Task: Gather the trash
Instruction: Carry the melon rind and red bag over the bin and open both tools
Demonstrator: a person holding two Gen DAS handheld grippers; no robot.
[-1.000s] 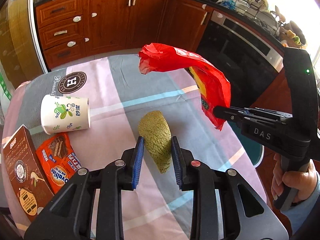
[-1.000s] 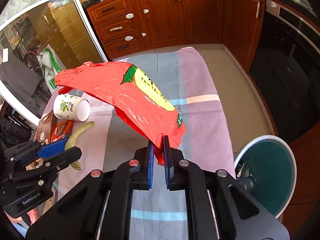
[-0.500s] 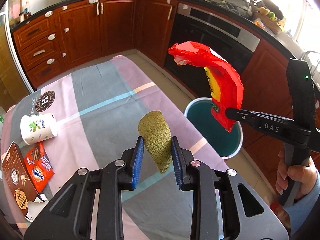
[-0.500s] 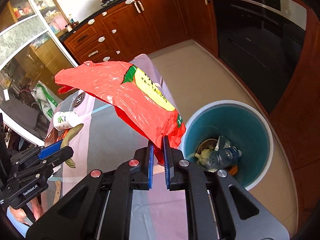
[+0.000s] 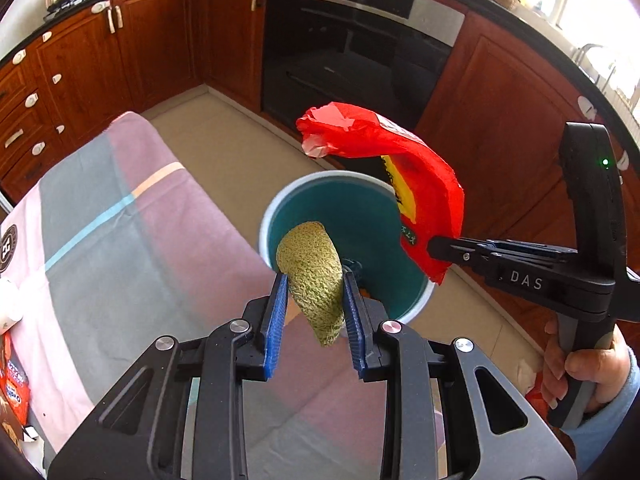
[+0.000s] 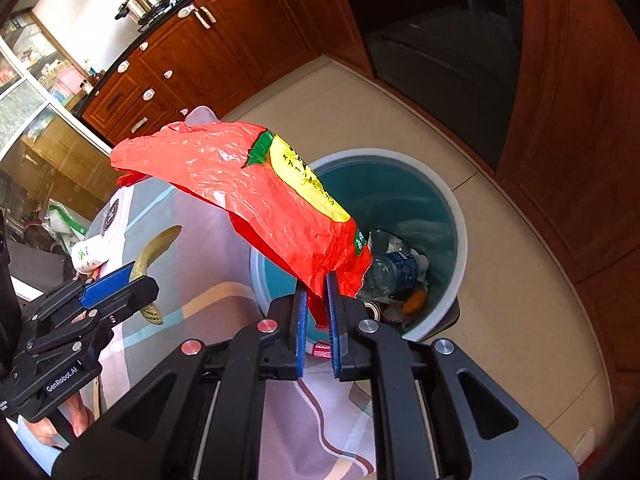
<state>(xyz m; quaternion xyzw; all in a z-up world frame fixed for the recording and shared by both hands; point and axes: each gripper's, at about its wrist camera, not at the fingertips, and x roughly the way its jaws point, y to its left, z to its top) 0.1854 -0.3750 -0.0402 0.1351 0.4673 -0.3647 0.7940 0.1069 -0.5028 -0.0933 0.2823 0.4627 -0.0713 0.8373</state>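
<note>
Having just swung off the tabletop (image 5: 120, 240), I am holding my left hand-held gripper (image 5: 314, 300), clamping a green peel (image 5: 314, 264), and right hand-held gripper (image 6: 316, 304), pinching a red wrapper (image 6: 240, 184), over the bin (image 6: 460, 232) at frame centre, ready to drop.

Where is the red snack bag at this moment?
The red snack bag is clamped by its lower corner in the right gripper, held in the air above the teal bin beside the table.

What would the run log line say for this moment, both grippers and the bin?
left gripper: shut on melon rind | right gripper: shut on red wrapper | bin: open, holds trash | both items above bin, unreleased
</note>
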